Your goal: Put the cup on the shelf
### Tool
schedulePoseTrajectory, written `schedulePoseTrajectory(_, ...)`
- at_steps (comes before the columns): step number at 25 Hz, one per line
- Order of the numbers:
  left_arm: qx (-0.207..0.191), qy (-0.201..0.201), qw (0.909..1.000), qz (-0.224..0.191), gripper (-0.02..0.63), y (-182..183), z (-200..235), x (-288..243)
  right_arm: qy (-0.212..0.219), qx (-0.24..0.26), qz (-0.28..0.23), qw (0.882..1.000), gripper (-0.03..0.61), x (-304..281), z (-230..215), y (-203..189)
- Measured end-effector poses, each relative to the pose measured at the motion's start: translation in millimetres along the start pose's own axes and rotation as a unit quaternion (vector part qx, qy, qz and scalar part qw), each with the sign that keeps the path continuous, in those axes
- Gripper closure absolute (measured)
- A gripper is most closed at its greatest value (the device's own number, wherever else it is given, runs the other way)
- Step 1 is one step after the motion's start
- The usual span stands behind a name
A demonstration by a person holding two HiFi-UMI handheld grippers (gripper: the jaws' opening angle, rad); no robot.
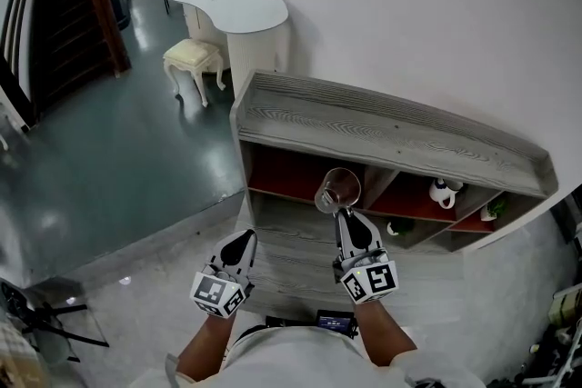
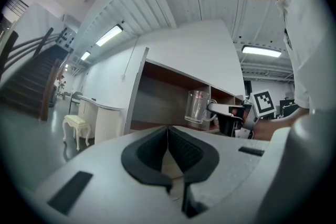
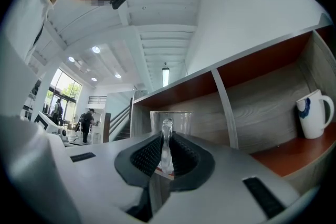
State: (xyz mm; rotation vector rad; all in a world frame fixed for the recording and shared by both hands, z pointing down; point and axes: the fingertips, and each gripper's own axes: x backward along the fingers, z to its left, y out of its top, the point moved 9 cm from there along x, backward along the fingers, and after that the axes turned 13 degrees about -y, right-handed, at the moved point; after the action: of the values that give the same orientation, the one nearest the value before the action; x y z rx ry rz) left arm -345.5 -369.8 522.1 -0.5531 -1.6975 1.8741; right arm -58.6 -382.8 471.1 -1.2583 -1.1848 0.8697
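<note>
Clear glass cup [image 1: 338, 189], clamped by its handle in the right gripper [image 1: 345, 213], held upright before the wooden shelf [image 1: 382, 127] for placing; left gripper [image 1: 242, 238] closed, empty, nearer.

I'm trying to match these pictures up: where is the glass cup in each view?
Head view: cup at centre, in front of the shelf.
Left gripper view: cup right of centre, against the shelf's opening.
Right gripper view: cup at centre, just beyond the jaws.
Shared landmark: the shelf's red-brown compartments.
</note>
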Motion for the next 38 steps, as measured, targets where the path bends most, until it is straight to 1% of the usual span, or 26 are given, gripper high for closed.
schedulePoseTrajectory(7,0.003,0.002,1.0000,0.000,0.603,-3,2,2,0.001,0.006,0.002,1.000,0.531,-16,3,-5)
schedulePoseTrajectory(14,0.010,-0.006,0.9999,0.000,0.603,-5,-5,6,-0.004,0.014,0.008,1.000,0.531,-28,10,-6)
schedulePoseTrajectory(19,0.014,-0.012,0.9998,0.003,0.603,-9,-7,4,-0.016,0.023,0.019,0.999,0.531,-41,8,-12)
schedulePoseTrajectory(23,0.017,-0.018,0.9997,0.004,0.603,-10,-13,6,-0.021,0.045,0.028,0.998,0.531,-48,13,-15)
schedulePoseTrajectory(28,0.018,-0.021,0.9996,0.004,0.603,-12,-15,4,-0.028,0.045,0.047,0.997,0.531,-59,11,-23)
schedulePoseTrajectory(38,0.015,-0.011,0.9998,-0.004,0.603,-8,-9,11,-0.042,0.048,0.074,0.995,0.531,-68,9,-30)
